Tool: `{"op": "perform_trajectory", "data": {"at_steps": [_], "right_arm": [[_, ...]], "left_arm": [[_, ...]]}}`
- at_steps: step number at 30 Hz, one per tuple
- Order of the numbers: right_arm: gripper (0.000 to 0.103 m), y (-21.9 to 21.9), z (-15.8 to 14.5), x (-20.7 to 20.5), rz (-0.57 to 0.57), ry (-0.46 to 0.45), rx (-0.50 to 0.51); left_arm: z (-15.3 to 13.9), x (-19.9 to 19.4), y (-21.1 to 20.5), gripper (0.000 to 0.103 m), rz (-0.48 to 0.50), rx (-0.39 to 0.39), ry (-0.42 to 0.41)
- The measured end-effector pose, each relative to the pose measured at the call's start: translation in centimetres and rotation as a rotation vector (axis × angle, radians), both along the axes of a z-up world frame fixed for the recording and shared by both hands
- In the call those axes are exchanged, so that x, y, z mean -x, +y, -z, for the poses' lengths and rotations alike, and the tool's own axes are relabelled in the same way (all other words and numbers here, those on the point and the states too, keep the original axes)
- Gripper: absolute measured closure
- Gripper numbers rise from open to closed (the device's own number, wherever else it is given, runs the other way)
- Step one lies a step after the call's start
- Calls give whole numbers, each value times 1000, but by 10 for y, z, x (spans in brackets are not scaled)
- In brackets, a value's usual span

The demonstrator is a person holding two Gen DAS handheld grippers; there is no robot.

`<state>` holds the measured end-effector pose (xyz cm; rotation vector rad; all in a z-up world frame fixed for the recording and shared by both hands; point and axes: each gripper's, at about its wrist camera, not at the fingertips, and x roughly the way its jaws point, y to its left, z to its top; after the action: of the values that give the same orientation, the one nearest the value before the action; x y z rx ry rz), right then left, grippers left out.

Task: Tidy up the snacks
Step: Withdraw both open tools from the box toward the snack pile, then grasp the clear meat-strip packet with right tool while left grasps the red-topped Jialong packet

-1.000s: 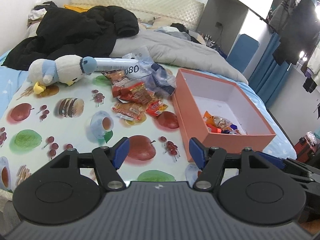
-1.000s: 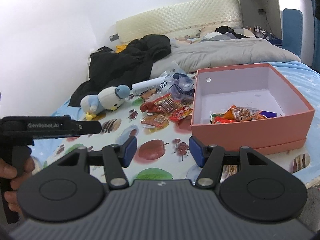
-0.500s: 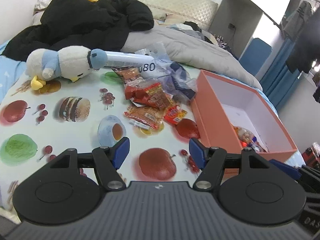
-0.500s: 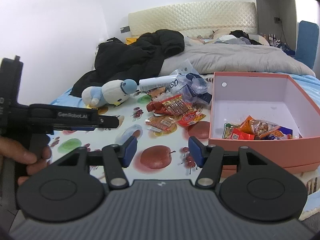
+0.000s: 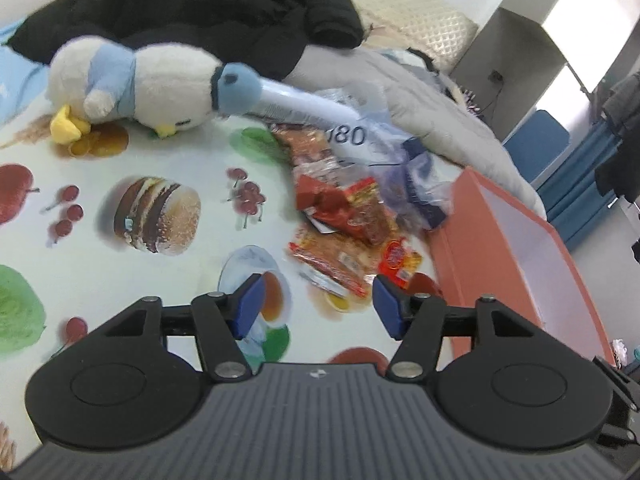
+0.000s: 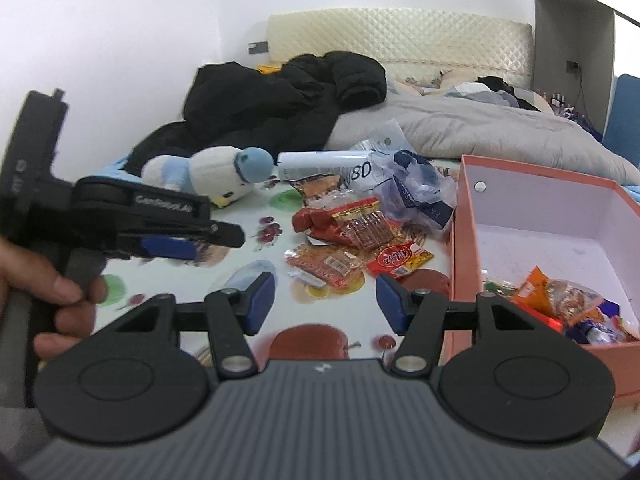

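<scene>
Left gripper (image 5: 316,306) is nearing the loose snack packets (image 6: 360,240), fingers parted with nothing between them, having just narrowed slightly. Right gripper (image 6: 325,303) likewise stands open and empty. The packets lie heaped on the fruit-print cloth (image 5: 168,168), just left of the pink box (image 6: 540,216), which already holds several. Recommended: single out the flat orange packet (image 5: 336,264) nearest the left fingers, come in low over one edge, and avoid dragging the overlapping red packet (image 5: 348,208).

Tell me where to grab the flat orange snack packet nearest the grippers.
Pinch the orange snack packet across its short width, coming down from above on its near end. It lies flat on the tablecloth, its far end beside the red packet, so a sideways approach would probably just push it.
</scene>
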<state>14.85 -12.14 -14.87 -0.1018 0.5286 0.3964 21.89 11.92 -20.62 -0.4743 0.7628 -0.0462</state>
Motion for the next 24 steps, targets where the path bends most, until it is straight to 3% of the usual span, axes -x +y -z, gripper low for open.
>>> {"op": "perform_trajectory", "data": {"at_steps": [5, 12, 24], "right_arm": [[47, 19, 27, -43, 52, -27, 119], [62, 40, 80, -98, 100, -23, 347], [67, 57, 121, -125, 99, -75, 586]], "left_arm": [[26, -38, 4, 39, 30, 19, 44], [53, -87, -1, 39, 109, 6, 82], [74, -117, -9, 39, 160, -33, 100]]}}
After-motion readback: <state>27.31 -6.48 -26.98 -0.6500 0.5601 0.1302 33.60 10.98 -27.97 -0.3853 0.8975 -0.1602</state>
